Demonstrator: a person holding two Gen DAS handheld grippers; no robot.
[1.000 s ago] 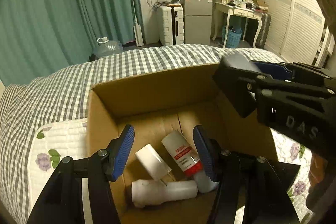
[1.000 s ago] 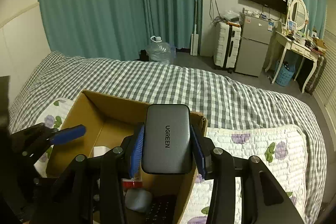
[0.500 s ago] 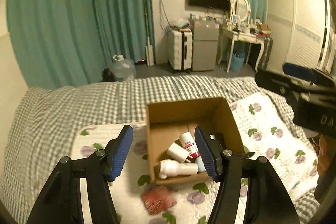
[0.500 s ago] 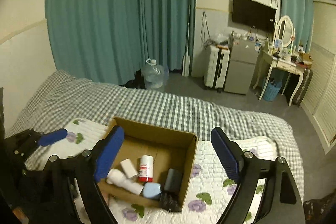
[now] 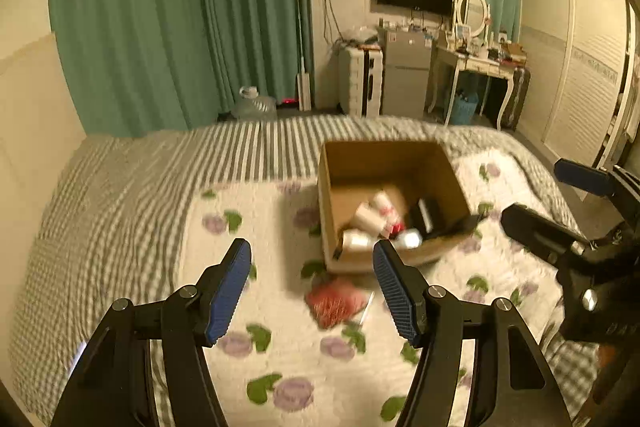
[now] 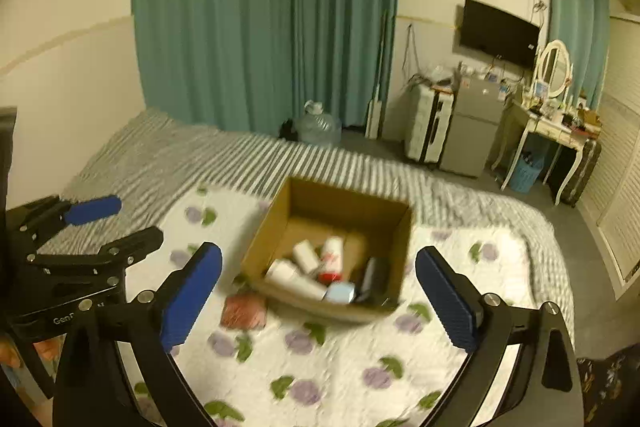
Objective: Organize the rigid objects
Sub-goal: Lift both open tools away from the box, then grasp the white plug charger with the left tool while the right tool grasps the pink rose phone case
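An open cardboard box (image 5: 352, 163) (image 6: 264, 247) stands on the flowered quilt. Inside it lie white bottles (image 5: 368, 215) (image 6: 306, 257), a red-and-white tube (image 6: 332, 259), a dark grey power bank (image 5: 426, 215) (image 6: 374, 279) and a pale blue item (image 6: 340, 293). A red packet (image 5: 334, 301) (image 6: 244, 311) lies on the quilt in front of the box. My left gripper (image 5: 312, 291) is open and empty, high above the quilt, short of the box. My right gripper (image 6: 318, 301) is wide open and empty, also raised; it shows at the right of the left wrist view (image 5: 560, 203).
The flowered quilt (image 5: 280, 347) lies over a checked bedspread (image 5: 120, 187). Beyond the bed are teal curtains (image 6: 260, 15), a water jug (image 6: 320, 127), a suitcase (image 6: 426, 123), a small fridge (image 6: 472, 131) and a dressing table (image 6: 552, 123).
The right gripper opened and left the grey power bank in the box. Both grippers rose and pulled back from the box, so it looks much smaller now.
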